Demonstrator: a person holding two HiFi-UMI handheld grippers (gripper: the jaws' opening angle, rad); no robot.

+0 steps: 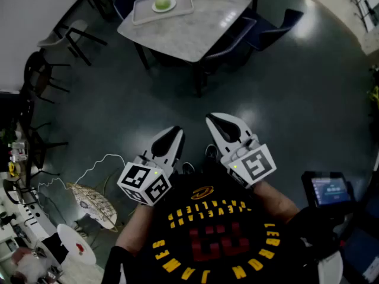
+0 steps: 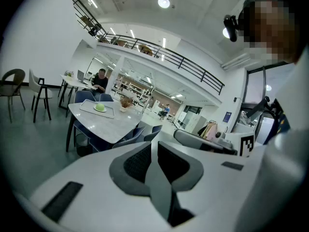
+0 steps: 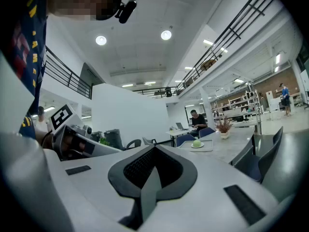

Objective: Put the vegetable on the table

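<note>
The left gripper (image 1: 174, 131) and right gripper (image 1: 217, 120) hang near the body, jaws clenched and empty. It seems best to approach the far pale marble tabletop (image 1: 207, 23) first, then open squarely over the round green vegetable (image 1: 163, 5).

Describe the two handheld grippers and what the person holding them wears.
Both the left gripper and the right gripper have smooth white shells tapering to pointed jaws lined with dark textured pads. Each carries a white cube with black square markers at its rear. The person wears a black shirt printed with yellow letters and red figures.
</note>
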